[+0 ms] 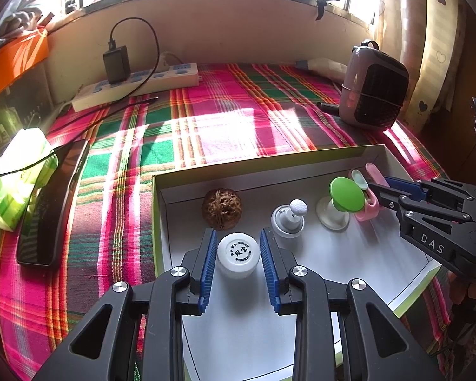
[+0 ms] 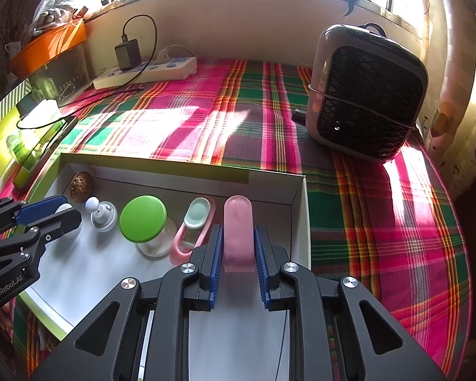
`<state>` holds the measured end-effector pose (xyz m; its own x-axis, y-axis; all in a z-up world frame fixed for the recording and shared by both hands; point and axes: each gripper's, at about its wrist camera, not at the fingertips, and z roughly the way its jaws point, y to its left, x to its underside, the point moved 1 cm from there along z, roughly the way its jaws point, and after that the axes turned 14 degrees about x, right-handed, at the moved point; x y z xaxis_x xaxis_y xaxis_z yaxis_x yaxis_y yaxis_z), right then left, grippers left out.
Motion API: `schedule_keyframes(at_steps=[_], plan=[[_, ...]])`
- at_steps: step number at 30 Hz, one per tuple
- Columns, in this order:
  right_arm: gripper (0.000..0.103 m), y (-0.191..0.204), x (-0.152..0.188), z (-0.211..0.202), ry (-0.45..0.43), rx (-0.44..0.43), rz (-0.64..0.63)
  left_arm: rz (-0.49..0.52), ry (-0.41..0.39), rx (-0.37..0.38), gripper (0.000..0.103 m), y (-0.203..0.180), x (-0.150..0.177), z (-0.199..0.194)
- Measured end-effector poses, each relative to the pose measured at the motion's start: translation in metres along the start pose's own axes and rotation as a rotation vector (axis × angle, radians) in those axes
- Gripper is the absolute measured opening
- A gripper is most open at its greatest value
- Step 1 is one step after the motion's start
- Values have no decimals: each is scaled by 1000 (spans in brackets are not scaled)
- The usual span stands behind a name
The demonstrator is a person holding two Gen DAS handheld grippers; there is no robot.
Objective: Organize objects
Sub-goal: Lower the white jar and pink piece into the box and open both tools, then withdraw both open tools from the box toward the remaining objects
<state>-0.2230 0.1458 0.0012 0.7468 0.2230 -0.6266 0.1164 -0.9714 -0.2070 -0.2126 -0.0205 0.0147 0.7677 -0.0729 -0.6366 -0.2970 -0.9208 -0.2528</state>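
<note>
A shallow white box (image 1: 301,162) lies on the plaid cloth. In it stand a walnut (image 1: 221,209), a white knobbed piece (image 1: 288,219), a green-capped piece (image 1: 346,195) and a pink holder with a pale green lid (image 2: 193,222). My left gripper (image 1: 238,235) straddles a white bottle (image 1: 238,255). Its blue pads sit just beside the cap with hairline gaps, so it is open. My right gripper (image 2: 238,227) flanks an upright pink case (image 2: 238,219) at the box's right end, its pads barely apart from it. Each gripper also shows in the other's view: the right gripper (image 1: 376,185) and the left gripper (image 2: 71,211).
A grey fan heater (image 2: 365,92) stands at the back right of the plaid cloth (image 1: 222,120). A power strip (image 1: 136,85) with a charger lies along the back wall. A black phone (image 1: 50,203) and a tissue pack (image 1: 12,171) lie left of the box.
</note>
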Motion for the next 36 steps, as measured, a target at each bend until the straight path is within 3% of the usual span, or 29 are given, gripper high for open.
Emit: schedule_keyframes(at_steps=[36], plan=[[27,-1,22,-49,-63,-8,42,4,-77,13,31,-16,26,-51]])
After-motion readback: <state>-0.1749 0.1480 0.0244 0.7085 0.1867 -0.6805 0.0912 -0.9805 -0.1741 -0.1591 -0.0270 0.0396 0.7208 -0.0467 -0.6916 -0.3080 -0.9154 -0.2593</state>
